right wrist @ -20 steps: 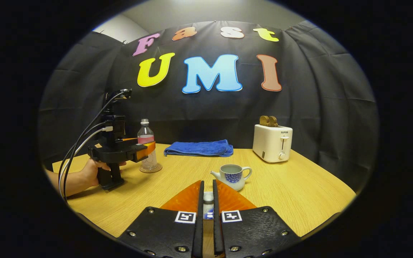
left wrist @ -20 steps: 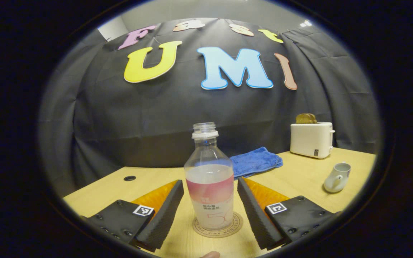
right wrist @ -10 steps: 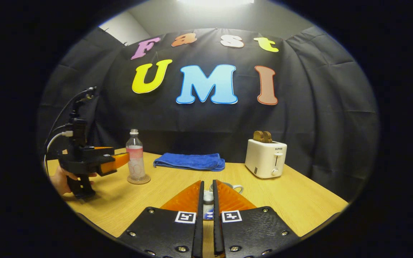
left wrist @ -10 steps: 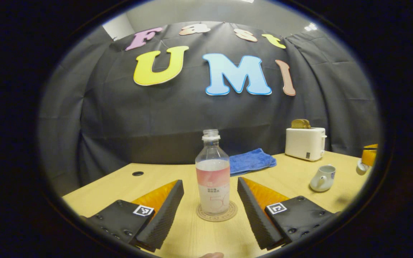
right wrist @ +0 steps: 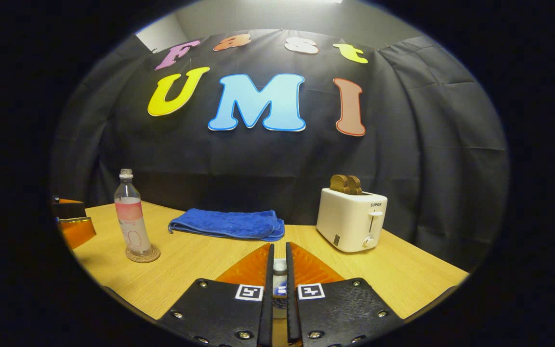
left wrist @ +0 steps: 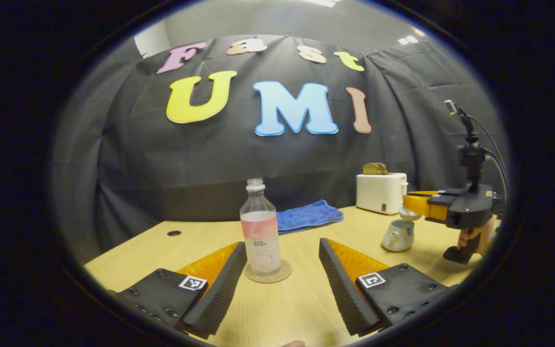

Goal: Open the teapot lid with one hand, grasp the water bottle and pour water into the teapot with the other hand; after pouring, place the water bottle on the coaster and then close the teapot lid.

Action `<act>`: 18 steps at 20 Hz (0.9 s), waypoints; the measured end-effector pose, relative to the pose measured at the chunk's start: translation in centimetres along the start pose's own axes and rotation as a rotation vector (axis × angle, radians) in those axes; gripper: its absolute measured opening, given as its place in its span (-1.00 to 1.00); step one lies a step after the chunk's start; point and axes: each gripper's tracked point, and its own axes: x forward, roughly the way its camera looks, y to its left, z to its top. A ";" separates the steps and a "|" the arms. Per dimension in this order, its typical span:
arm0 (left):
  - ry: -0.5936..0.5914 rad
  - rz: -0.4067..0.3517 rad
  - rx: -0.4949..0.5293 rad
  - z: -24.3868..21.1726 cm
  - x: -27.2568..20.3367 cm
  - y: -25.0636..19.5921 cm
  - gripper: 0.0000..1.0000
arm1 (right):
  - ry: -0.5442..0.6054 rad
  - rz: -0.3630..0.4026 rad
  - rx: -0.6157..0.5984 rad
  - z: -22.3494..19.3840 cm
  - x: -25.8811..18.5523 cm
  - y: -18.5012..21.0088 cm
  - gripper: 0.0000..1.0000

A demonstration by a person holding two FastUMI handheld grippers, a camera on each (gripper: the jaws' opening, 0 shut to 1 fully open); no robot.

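Left gripper (left wrist: 282,284) jaws wide open, water bottle (left wrist: 260,231) upright on its coaster (left wrist: 268,273) just ahead of them, untouched. Right gripper (right wrist: 277,284) jaws clamped on the teapot lid (right wrist: 280,277), mostly hidden between them, above the teapot (left wrist: 398,235).

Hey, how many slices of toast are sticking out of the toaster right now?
2. Both slices of toast stand side by side in the top of the white toaster, at the back right of the table. More could sit lower inside, hidden.

From my left gripper view, the water bottle (left wrist: 260,226) stands on the coaster (left wrist: 268,273) at twelve o'clock; towel (left wrist: 307,216) behind it, teapot (left wrist: 397,235) and toaster (left wrist: 381,193) at two o'clock.
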 end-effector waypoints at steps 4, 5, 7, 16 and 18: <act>-0.017 -0.030 -0.032 0.4 -0.2 -0.5 1.00 | 0.026 0.001 -0.009 -1.2 1.2 0.5 -0.77; -0.014 -0.027 -0.036 0.1 -0.1 -0.3 1.00 | 0.041 -0.001 -0.013 -1.7 1.3 0.4 -0.77; -0.007 -0.018 -0.042 -0.2 -0.1 0.3 1.00 | 0.039 -0.011 0.000 -1.6 1.4 0.1 -0.76; 0.002 -0.009 -0.048 -0.6 0.0 0.3 1.00 | 0.041 -0.026 0.019 -2.2 1.8 -0.4 -0.76; 0.000 -0.013 -0.046 -0.5 0.0 0.2 1.00 | 0.077 -0.023 0.005 -3.1 1.9 -0.1 -0.76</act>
